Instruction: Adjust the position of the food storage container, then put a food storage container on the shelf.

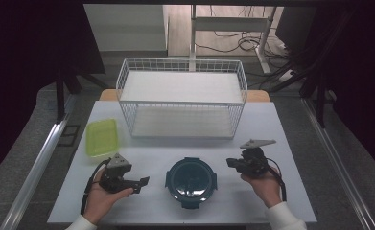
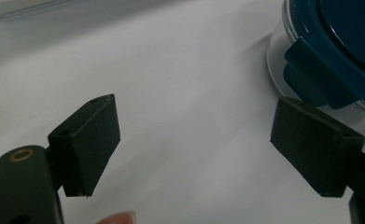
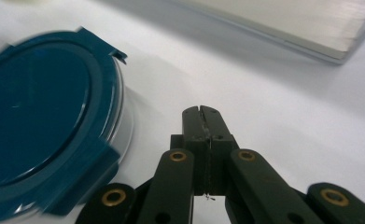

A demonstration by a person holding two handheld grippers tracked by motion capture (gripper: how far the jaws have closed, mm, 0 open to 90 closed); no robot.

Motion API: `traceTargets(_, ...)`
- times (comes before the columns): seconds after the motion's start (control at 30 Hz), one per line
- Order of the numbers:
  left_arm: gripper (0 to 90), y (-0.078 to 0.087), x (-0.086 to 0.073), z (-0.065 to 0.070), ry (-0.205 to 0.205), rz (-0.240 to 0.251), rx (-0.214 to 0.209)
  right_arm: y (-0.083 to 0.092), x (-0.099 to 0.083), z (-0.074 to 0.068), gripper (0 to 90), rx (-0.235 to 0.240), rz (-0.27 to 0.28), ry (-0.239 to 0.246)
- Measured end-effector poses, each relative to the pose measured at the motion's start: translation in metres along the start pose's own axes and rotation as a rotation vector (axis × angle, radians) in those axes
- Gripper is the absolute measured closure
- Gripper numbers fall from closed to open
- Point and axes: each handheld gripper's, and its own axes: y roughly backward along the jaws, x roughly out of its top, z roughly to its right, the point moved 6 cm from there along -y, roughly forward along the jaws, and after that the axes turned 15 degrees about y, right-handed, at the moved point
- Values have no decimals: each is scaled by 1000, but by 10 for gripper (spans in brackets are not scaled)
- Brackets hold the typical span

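A round clear container with a dark teal clip-on lid (image 1: 191, 181) sits on the white table (image 1: 156, 153) near the front, between the two hands. My left gripper (image 1: 141, 184) rests to its left, pointing right at it, jaws wide open and empty. In the left gripper view the gripper (image 2: 195, 140) has the container's lid clip (image 2: 320, 70) just beyond its right pad. My right gripper (image 1: 231, 163) is to the container's right, pointing left, jaws shut on nothing. In the right gripper view the gripper (image 3: 202, 112) is just right of the lid (image 3: 40, 116).
A white wire basket (image 1: 182, 98) with two shelves stands at the back middle of the table. A shallow yellow-green tray (image 1: 101, 136) lies at the left. A desk frame and cables lie on the floor beyond the table.
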Motion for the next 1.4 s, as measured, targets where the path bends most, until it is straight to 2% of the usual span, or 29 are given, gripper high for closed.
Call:
traceTargets(0.07,157,0,-1,0,-1,-2,3,10,-7,-1,891,0,27,-4)
traceTargets(0.23,157,3,-2,1,2,10,11,19,-17,-6,884,15,46,5)
traceTargets(0.3,156,3,-1,3,11,10,2,21,-22,-8,849,21,50,14)
traceTargets(0.33,156,3,-2,4,9,9,-1,22,-24,-9,797,25,53,16)
traceTargets(0.37,156,2,-2,6,4,8,0,25,-28,-9,573,3,56,26)
traceTargets(0.4,156,2,-2,6,4,8,0,25,-28,-9,573,3,56,26)
traceTargets(0.47,156,1,-3,8,-3,6,0,29,-31,-6,411,-8,68,5)
traceTargets(0.57,155,0,-4,9,-5,3,0,35,-34,-3,319,-4,109,-33)
traceTargets(0.63,155,0,-5,8,-3,0,2,37,-36,-1,267,-10,121,-40)
traceTargets(0.7,156,1,-6,7,0,2,5,38,-38,3,245,-18,114,-36)
traceTargets(0.8,156,3,-5,6,4,12,9,39,-39,7,213,-20,125,-57)
traceTargets(0.93,155,3,-4,10,-1,18,-2,38,-38,4,180,19,141,-83)
traceTargets(1.1,146,3,-2,14,32,27,-39,35,-36,-3,176,54,128,-76)
traceTargets(1.17,145,3,-1,14,40,30,-52,32,-35,-8,189,84,119,-71)
traceTargets(1.4,138,3,-1,15,49,20,-68,23,-30,-11,195,110,124,-90)
